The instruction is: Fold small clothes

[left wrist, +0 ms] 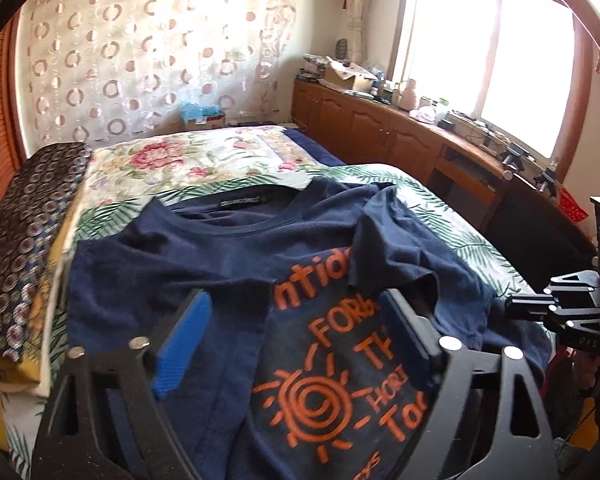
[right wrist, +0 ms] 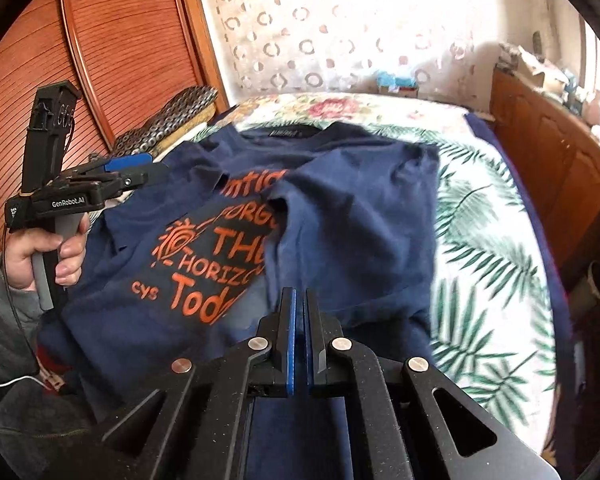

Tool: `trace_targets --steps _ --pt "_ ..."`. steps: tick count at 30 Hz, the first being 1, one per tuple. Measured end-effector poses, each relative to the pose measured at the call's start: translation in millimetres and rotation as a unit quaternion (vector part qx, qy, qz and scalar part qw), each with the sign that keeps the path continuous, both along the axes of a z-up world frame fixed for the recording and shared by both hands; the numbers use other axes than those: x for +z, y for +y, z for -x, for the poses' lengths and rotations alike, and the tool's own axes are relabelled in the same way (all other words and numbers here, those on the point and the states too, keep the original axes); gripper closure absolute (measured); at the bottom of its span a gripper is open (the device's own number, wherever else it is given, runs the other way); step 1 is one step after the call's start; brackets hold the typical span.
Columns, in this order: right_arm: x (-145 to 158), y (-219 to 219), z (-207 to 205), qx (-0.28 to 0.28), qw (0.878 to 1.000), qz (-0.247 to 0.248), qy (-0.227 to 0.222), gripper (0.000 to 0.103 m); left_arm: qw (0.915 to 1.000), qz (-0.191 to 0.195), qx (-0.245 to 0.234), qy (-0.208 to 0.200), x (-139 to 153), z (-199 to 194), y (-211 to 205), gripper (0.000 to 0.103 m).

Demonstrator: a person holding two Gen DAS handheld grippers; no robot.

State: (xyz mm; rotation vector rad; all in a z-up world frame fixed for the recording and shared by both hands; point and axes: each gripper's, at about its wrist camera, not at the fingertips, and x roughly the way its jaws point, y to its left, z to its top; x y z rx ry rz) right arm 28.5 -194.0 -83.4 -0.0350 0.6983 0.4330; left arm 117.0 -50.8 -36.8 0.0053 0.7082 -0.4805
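A navy T-shirt [left wrist: 228, 248] with orange print lies front up on the bed, collar at the far end; it also shows in the right wrist view [right wrist: 340, 208]. Its right side and sleeve are folded over the print. My left gripper [left wrist: 296, 320] is open, its blue pads [left wrist: 184, 344] spread above the shirt's chest, holding nothing. It shows from the side in the right wrist view [right wrist: 136, 168], over the shirt's left sleeve. My right gripper [right wrist: 299, 300] is shut, its pads nearly touching, above the lower folded part. I cannot tell if cloth is pinched. Its body shows in the left wrist view [left wrist: 560, 308].
The bed has a palm-leaf sheet [right wrist: 492, 248] and a floral quilt [left wrist: 188, 160] at the far end. A patterned cushion [left wrist: 20, 240] lies along the left. Wooden cabinets [left wrist: 380, 128] with clutter run along the right under a window. A wooden sliding door [right wrist: 112, 40] stands at the left.
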Motion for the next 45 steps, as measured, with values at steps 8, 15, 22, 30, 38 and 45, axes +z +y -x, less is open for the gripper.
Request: trace_targets --steps 8,15,22,30,38,45 --pt "1 -13 -1 -0.042 0.999 0.024 -0.023 0.078 0.9978 -0.023 -0.052 0.033 -16 -31 -42 0.052" --pt "-16 -20 -20 -0.057 0.998 0.025 -0.014 0.076 0.9932 -0.044 -0.081 0.07 -35 -54 -74 0.053" --pt "-38 -21 -40 -0.068 0.997 0.041 0.002 0.076 0.989 -0.059 -0.104 0.087 -45 -59 -83 0.092" --pt "-42 -17 -44 -0.065 0.997 0.045 0.008 0.075 0.9951 -0.036 -0.078 0.049 -14 -68 -56 0.099" --pt "-46 -28 -47 -0.065 0.997 0.028 0.011 0.074 0.9987 -0.025 -0.033 0.03 10 -73 -11 0.09" --pt "-47 -31 -48 -0.065 0.998 0.019 0.012 0.073 0.9979 -0.05 0.04 -0.013 32 -72 43 0.02"
